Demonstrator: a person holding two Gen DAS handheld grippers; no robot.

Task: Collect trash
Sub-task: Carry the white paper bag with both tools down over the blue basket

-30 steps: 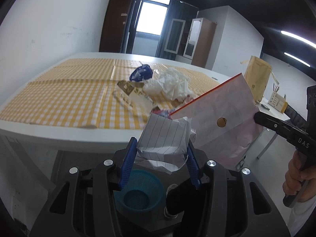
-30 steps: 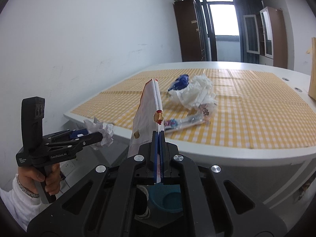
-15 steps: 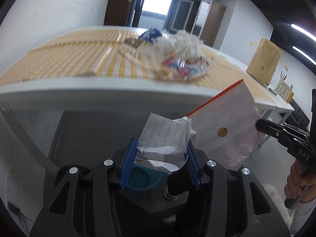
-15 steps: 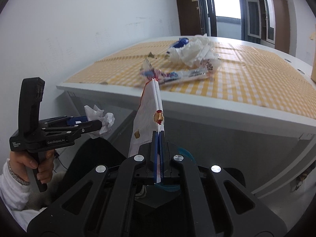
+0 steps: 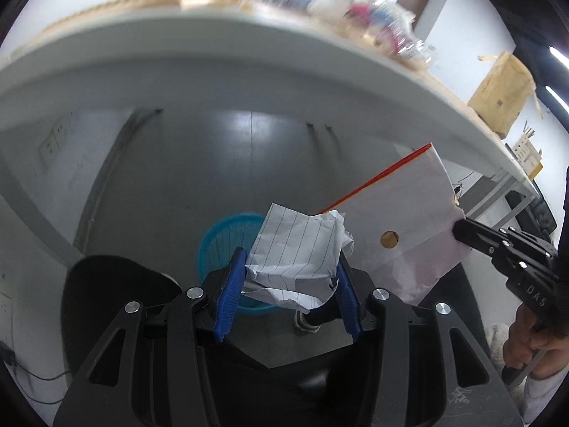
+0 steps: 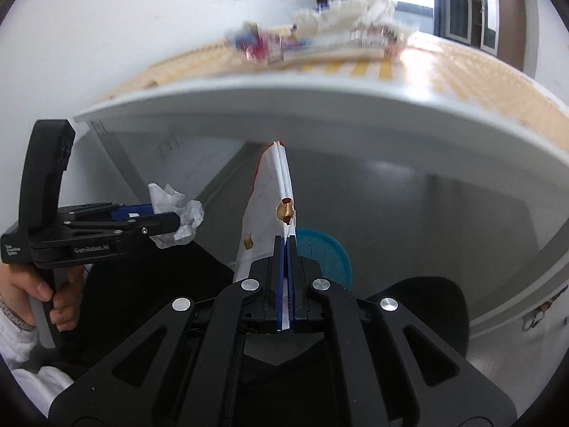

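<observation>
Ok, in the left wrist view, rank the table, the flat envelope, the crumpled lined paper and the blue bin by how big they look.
1. Table, spanning the frame.
2. Envelope.
3. Lined paper.
4. Bin, mostly hidden behind the paper, so its rank is unsure. It also sits farther off, so it looks smaller than it is.

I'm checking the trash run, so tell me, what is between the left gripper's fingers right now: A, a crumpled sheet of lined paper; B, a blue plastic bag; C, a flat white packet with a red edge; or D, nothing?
A: the left gripper has its blue fingers pressed on a crumpled sheet of lined paper.
</observation>
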